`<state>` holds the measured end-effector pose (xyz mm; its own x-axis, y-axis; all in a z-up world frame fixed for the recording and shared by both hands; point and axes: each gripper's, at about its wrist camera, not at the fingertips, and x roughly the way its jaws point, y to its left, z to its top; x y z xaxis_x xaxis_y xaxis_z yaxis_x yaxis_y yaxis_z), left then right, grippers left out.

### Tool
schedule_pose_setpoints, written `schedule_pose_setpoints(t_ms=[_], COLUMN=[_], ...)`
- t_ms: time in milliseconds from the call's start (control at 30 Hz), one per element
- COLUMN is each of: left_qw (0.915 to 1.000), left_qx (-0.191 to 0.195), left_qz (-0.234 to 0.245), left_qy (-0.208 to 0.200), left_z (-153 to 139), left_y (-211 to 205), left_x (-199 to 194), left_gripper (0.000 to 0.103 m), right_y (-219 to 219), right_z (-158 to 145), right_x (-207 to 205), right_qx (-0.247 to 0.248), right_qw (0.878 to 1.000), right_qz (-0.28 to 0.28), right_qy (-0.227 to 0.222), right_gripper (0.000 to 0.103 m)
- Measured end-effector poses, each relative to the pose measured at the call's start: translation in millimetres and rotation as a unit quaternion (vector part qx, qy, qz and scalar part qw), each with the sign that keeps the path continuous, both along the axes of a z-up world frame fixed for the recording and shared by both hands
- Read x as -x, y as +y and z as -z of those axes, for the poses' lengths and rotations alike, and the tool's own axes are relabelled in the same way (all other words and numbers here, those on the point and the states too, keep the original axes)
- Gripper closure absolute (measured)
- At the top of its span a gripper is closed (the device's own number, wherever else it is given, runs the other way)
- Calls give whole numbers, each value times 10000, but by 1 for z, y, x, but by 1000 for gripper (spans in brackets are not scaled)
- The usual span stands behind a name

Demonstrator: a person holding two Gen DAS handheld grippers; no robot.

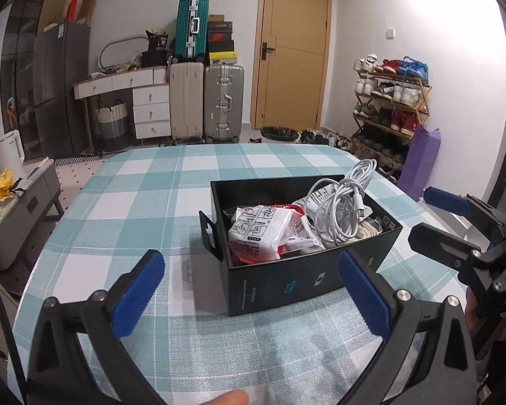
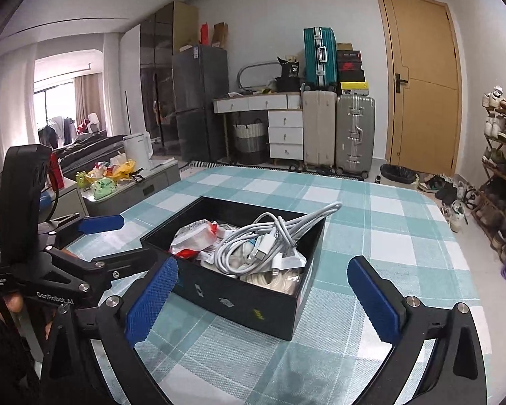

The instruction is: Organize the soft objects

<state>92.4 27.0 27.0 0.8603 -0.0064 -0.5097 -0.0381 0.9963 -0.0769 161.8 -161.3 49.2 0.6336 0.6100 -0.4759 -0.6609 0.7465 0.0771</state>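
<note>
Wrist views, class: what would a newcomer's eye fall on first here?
A black box in the middle of the checked tablecloth, with a white cable coiled at its right and red-and-white packets at its left. Both grippers, left and right, stand open before it.

A black box (image 1: pixel 286 280) is being carried by the bench (image 1: pixel 135 202), which is being covered by a teal-and-white checked cloth. White packets with red print (image 1: pixel 256 233) and a coiled white cable (image 1: pixel 340 202) are being held inside the box. The left gripper (image 1: pixel 253 290) is being held wide apart before it, nothing being pressed by its blue-padded fingers (image 1: pixel 138 293). The right gripper (image 1: pixel 425 216) is being seen at the right edge, likewise spread.
</note>
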Motion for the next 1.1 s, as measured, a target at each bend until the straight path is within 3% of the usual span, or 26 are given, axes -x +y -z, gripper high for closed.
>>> schedule_pose_setpoints(t_ms=[533,1100], left_qw=[9994,9991], left_qx=[-151,-41], left_qz=[-121,-186], left_qy=[-274,-392], left_z=[6,3], left_y=[-3,2], left_x=[3,7], left_gripper=[0,0], right_y=[-2,-3], right_z=[12,9], right_x=[6,12], right_qx=[-21,-2], right_qw=[9999,9996], right_qz=[-70,13], right_qy=[-109,-291], right_gripper=[1,1])
